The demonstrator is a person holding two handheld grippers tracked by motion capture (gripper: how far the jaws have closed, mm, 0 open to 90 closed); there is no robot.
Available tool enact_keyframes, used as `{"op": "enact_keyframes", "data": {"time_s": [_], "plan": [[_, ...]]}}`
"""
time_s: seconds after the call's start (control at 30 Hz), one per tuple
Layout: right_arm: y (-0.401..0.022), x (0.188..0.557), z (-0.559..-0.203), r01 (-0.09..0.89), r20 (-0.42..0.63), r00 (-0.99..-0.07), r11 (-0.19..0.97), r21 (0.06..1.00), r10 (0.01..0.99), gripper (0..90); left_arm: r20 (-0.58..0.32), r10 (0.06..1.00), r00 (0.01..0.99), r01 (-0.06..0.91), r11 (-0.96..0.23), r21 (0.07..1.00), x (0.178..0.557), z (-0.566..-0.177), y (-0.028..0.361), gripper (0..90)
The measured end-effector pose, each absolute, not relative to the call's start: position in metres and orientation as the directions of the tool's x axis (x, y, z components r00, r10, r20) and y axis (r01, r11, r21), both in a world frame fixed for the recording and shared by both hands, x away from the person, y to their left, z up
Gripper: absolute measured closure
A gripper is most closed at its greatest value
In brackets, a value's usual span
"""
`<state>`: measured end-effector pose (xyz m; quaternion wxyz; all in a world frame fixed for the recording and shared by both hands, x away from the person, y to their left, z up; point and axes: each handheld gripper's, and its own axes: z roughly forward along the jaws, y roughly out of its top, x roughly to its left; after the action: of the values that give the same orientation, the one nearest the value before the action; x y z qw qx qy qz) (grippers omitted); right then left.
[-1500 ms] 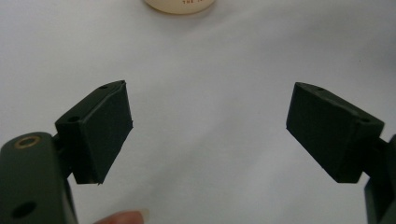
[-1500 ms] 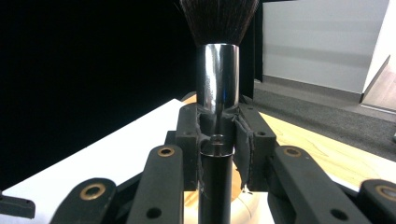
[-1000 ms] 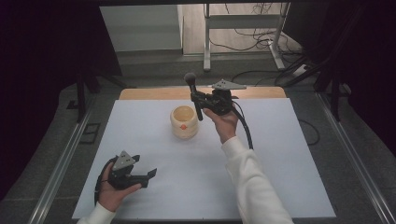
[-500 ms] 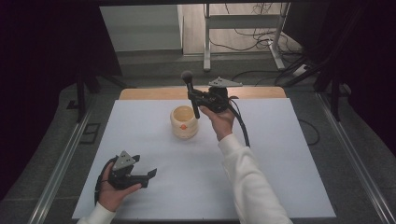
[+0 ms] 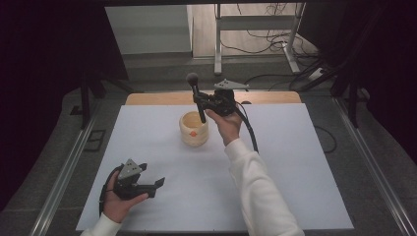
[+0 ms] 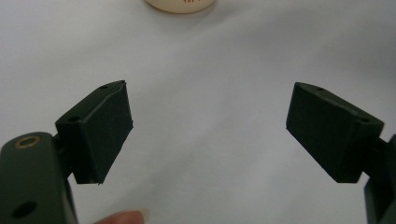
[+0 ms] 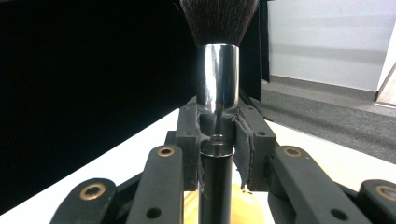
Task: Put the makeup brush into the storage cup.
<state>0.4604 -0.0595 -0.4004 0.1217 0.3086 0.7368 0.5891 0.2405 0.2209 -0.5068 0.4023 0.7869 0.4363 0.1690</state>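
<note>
Right now the makeup brush (image 5: 196, 98) stands nearly upright above the far middle of the table (image 5: 295, 162), its dark bristle head up and tipped slightly toward eleven o'clock, its black handle pointing down at the mouth of the cream cup (image 5: 193, 129). In the high view the handle's lower end overlaps the cup's far rim; whether it touches the cup I cannot tell. The right gripper view looks straight along the brush (image 7: 217, 74): black bristles at twelve o'clock, a shiny metal ferrule below them, then the black handle running down to six o'clock, with the yellowish inside of the cup (image 7: 243, 210) under it.

The right gripper (image 5: 202, 102) holds the brush, its jaws shut tight on the handle just below the ferrule, the torn pads (image 7: 243, 149) pressing from both sides. It sits at about one o'clock from the cup, carried by the person's right hand (image 5: 227, 125), whose white sleeve (image 5: 260, 191) runs back toward five o'clock.

The cup stands upright on the white table, a small orange mark on its near side.

Well apart, at about seven o'clock from the cup near the table's near left corner, the left gripper (image 5: 156, 184) rests in the person's left hand (image 5: 118, 204), low over the surface. Its jaws stand wide with nothing between them, and its own view shows bare white table between the two pads (image 6: 105, 130) and the cup's base (image 6: 180, 4) at twelve o'clock.
</note>
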Motion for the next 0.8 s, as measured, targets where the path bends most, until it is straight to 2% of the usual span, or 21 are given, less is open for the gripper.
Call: {"op": "enact_keyframes", "data": {"time_s": [0.8], "plan": [[-0.042, 0.48, -0.42, 0.341, 0.226, -0.765, 0.081, 0.937, 0.602, 72.5, -0.087, 0.822, 0.562, 0.552, -0.295, 0.78, 0.241, -0.507, 0.221, 15.1]]}}
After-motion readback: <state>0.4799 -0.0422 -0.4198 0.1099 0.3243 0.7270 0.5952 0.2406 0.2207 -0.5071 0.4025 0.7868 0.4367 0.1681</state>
